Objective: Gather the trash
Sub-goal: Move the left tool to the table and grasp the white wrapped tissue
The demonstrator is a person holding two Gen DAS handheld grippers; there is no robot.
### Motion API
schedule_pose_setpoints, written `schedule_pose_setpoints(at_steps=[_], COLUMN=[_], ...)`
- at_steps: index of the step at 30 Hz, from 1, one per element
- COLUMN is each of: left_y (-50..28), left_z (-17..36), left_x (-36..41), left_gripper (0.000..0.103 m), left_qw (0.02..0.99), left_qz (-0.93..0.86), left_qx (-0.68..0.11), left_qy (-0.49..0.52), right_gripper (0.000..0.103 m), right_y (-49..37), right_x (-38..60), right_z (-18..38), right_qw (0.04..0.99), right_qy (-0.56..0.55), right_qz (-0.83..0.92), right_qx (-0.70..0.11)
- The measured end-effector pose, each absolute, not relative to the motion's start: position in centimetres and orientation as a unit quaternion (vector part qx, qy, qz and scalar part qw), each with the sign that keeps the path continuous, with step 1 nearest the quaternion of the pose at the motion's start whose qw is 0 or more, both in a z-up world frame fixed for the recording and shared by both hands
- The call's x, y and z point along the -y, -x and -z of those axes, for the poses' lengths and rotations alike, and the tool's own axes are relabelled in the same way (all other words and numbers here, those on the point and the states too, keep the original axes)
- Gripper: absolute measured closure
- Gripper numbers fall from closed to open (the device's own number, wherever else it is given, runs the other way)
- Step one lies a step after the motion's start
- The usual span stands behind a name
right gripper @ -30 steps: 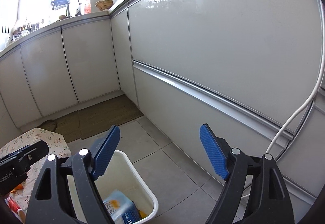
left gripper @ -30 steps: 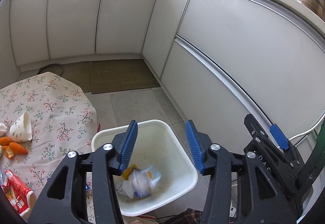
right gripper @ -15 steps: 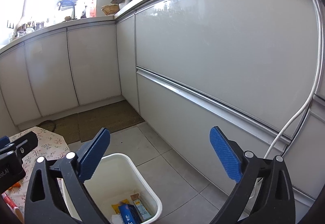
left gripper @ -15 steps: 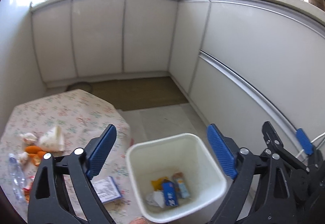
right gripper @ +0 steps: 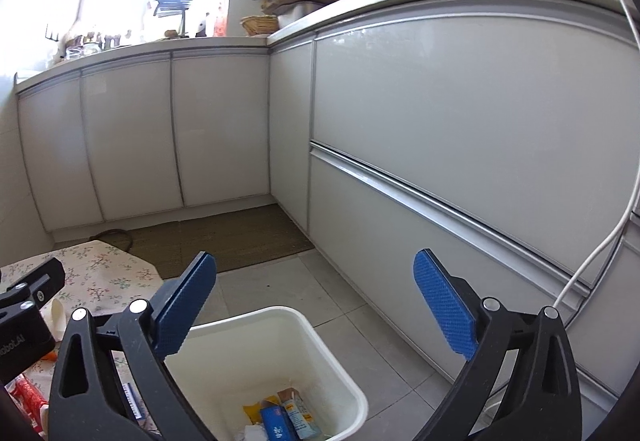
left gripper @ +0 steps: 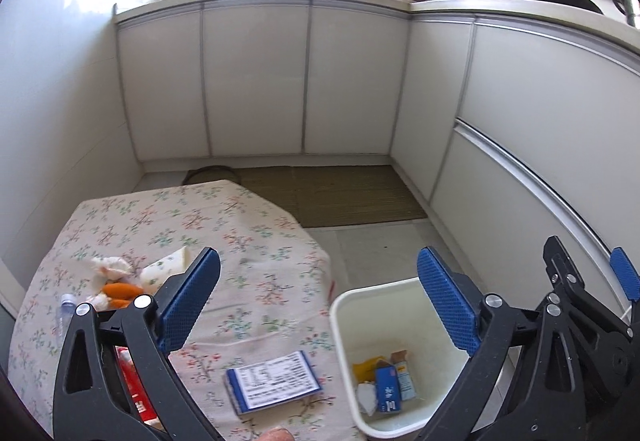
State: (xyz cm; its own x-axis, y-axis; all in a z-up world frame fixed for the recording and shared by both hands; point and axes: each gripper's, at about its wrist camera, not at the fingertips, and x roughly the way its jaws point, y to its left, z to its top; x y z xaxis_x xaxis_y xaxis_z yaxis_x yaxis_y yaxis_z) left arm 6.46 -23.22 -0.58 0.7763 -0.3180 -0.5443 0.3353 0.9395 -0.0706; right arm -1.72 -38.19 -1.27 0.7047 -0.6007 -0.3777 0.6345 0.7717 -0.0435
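Note:
A white trash bin [left gripper: 344, 305] stands on the floor beside the table; it also shows in the right wrist view [right gripper: 320, 337]. Inside it lie a blue carton [left gripper: 387, 389], a yellow wrapper and other packets. My left gripper [left gripper: 320, 301] is open and empty, above the table edge and bin. My right gripper [right gripper: 316, 301] is open and empty above the bin. On the floral tablecloth [left gripper: 248, 241] lie a blue-edged white packet [left gripper: 274, 381], orange peel [left gripper: 120, 291], a paper cone [left gripper: 166, 267], crumpled tissue [left gripper: 108, 265], a clear bottle [left gripper: 64, 309] and a red package [left gripper: 134, 385].
White kitchen cabinets [left gripper: 256, 81] run along the back and right. A brown mat [left gripper: 340, 193] lies on the tiled floor. A white cable [right gripper: 600, 241] hangs along the right cabinets. The right gripper's body [left gripper: 580, 321] shows at the right of the left wrist view.
My left gripper opened wide, let its trash fall into the bin, and swung left and back so the table shows more. The right gripper opened a little wider and rose.

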Motion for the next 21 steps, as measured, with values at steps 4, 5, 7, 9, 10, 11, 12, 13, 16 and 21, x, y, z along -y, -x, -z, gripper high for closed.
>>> schedule_pose_setpoints(at_steps=[4,5,7,9,10,11,12,13,16,21], left_y=[-7.5,-7.7,-8.0,-8.2,-8.3,-8.5,-8.7,-8.8,-9.3,-10.1], left_z=[0.8,0.8,1.0,1.3,1.4,1.6,1.7,1.9,2.3,2.9], left_x=[21.2,20.7,19.8,18.9,18.5,18.0,17.4,16.8,15.0,11.7], left_gripper=[0.008,0.008,0.008,0.007,0.007,0.007,0.007,0.007,0.007,0.007], left_qw=[0.943,0.943,0.943,0.943,0.943,0.943,0.944,0.944,0.943,0.942], left_qz=[0.154,0.150,0.143,0.136,0.133,0.129,0.123,0.118,0.103,0.078], left_qx=[-0.295,-0.296,-0.299,-0.302,-0.304,-0.305,-0.307,-0.309,-0.316,-0.327], left_qy=[-0.005,-0.003,0.001,0.003,0.005,0.005,0.006,0.008,0.015,0.027], right_gripper=[0.007,0.007,0.007,0.007,0.007,0.007,0.007,0.007,0.007,0.007], right_y=[1.0,0.8,0.3,-0.2,-0.6,-0.9,-1.1,-1.5,-2.5,-4.2], right_x=[36.2,35.9,35.1,34.2,33.8,33.3,32.9,32.3,30.6,27.7], right_z=[1.2,1.2,1.2,1.2,1.2,1.2,1.3,1.3,1.4,1.8], right_qw=[0.927,0.928,0.930,0.932,0.933,0.935,0.935,0.937,0.940,0.945], right_qy=[-0.028,-0.026,-0.022,-0.017,-0.013,-0.010,-0.008,-0.004,0.008,0.026], right_qz=[0.323,0.321,0.314,0.306,0.302,0.298,0.295,0.291,0.278,0.255], right_qx=[-0.186,-0.187,-0.189,-0.192,-0.193,-0.194,-0.194,-0.194,-0.196,-0.201])
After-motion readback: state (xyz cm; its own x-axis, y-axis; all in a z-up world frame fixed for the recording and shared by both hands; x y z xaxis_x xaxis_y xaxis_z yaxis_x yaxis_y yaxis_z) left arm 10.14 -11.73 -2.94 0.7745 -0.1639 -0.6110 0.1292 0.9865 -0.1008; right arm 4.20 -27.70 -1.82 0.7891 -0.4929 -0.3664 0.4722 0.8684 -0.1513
